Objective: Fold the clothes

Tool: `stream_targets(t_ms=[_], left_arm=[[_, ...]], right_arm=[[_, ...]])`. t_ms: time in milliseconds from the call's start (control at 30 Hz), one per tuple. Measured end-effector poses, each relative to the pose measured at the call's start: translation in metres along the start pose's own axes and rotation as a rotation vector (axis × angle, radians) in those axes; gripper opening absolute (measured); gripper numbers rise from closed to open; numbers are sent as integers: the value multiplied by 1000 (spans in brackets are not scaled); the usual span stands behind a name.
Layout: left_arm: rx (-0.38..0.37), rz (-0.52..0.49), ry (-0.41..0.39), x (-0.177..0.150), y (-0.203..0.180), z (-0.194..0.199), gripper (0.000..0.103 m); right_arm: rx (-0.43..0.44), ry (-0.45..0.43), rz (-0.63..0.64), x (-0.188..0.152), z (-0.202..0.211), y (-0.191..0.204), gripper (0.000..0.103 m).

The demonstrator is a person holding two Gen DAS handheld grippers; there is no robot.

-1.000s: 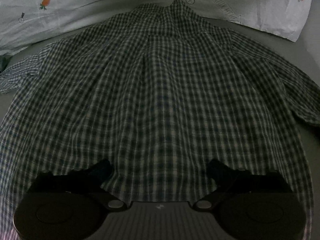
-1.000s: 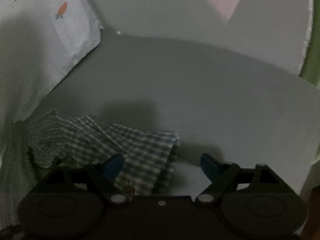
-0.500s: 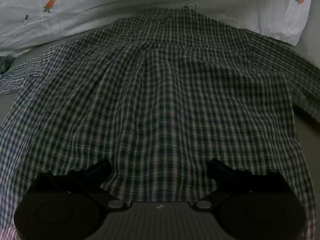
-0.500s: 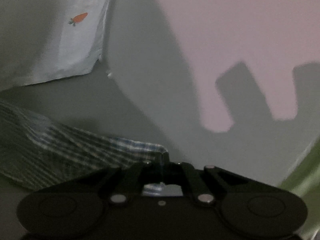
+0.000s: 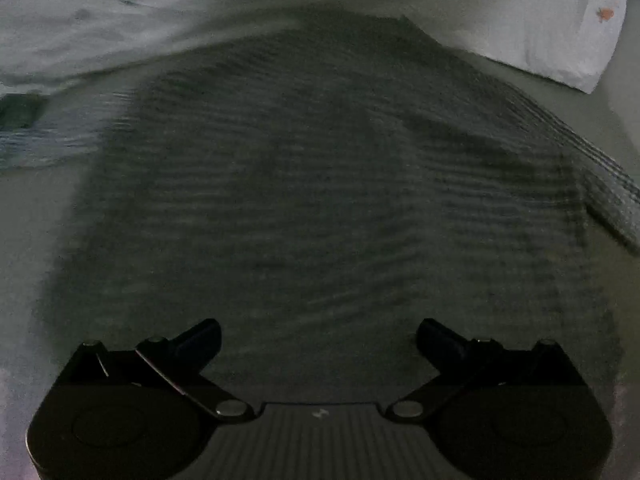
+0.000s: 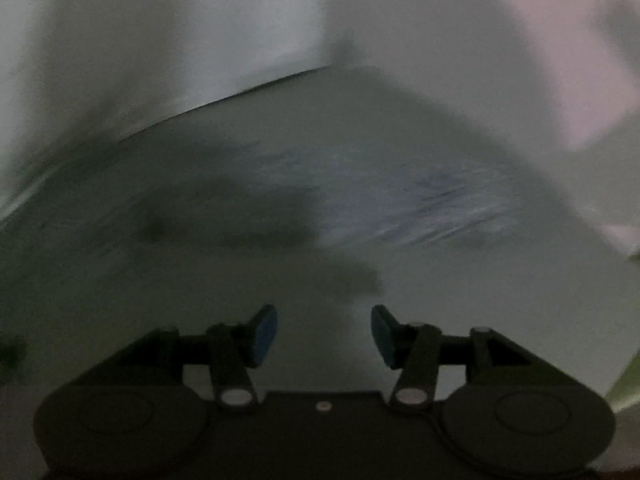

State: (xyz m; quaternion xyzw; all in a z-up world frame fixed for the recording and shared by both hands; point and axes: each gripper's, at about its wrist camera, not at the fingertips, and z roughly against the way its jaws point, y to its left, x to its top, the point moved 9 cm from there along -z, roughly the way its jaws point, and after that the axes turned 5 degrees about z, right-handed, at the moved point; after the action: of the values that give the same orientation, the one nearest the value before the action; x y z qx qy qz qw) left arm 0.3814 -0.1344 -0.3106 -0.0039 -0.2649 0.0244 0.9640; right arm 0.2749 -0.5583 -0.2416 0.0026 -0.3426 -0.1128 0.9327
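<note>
Left view: shirt (image 5: pixel 320 184); right view blurred (cloth unclear).

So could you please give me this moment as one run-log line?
left gripper: open, empty, above plaid shirt | right gripper: opening, empty | shirt sleeve: on bed, released

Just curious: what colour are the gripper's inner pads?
Blue pads on the right gripper, clearest in the right wrist view.

- Both pictures are dim and grey.
- The left wrist view is smeared by motion; the checks on the shirt (image 5: pixel 320 184) run into wavy lines.
- The right wrist view is blurrier still, with streaks across the middle.
- A pale pink patch of light sits at its upper right.
- The corners are black and edges bend.
</note>
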Motion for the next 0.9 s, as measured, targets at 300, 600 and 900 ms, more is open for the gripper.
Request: stream_targets(t_ms=[300,600,900], left_arm=[[252,122,-59,-70,200,59,103],[135,339,9,-126,234,51,94],[163,367,75,-134,229,60,95]], right_arm=[[39,156,249,-94,21,110,43],[-94,171,156,-75,65,81,0],[-179,201,225,-67,45,81,57]])
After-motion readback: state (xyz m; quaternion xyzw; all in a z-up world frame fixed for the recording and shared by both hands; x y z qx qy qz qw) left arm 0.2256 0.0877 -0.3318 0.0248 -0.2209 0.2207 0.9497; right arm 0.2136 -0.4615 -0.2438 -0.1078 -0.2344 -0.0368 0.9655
